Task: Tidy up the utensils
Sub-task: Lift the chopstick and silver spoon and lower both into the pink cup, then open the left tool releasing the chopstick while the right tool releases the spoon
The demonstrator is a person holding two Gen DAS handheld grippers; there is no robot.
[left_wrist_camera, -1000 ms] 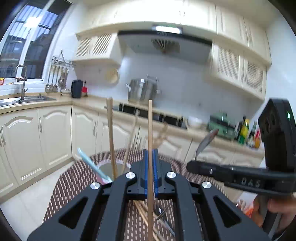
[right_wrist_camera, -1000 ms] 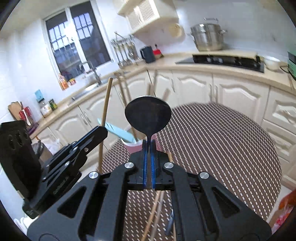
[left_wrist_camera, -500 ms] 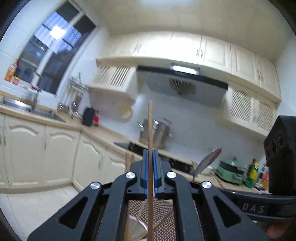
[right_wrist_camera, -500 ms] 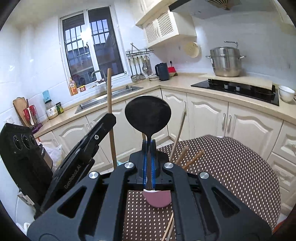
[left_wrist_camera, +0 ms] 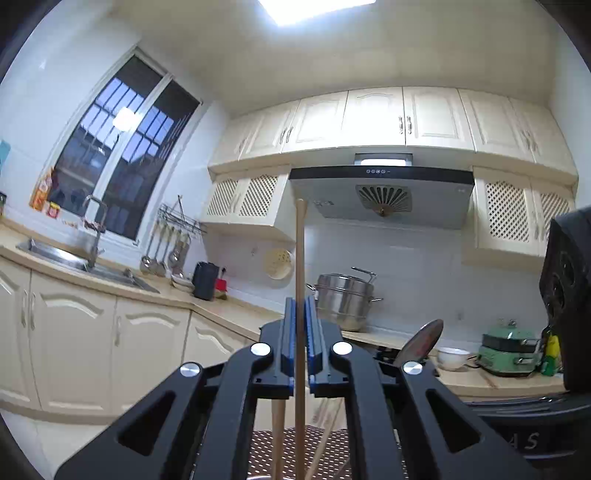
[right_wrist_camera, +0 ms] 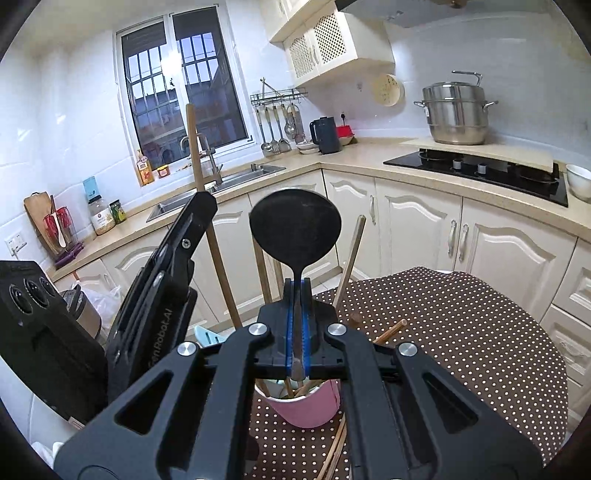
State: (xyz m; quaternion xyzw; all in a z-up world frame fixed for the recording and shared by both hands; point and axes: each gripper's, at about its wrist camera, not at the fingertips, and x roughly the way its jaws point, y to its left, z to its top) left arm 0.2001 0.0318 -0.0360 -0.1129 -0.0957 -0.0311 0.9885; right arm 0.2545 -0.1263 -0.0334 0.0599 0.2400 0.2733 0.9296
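Utensils are held upright above the pink cup (right_wrist_camera: 306, 404) for dropping in: a chopstick (left_wrist_camera: 300, 280) pinched by the left gripper (left_wrist_camera: 300, 343), a black spoon (right_wrist_camera: 294, 230) by the right gripper (right_wrist_camera: 295, 332).

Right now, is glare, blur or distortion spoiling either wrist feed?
Left wrist: ceiling light blows out the top edge, cabinets bow from fisheye, chopstick sharp. Right wrist: evenly lit, spoon and pink cup crisp, corners dark.
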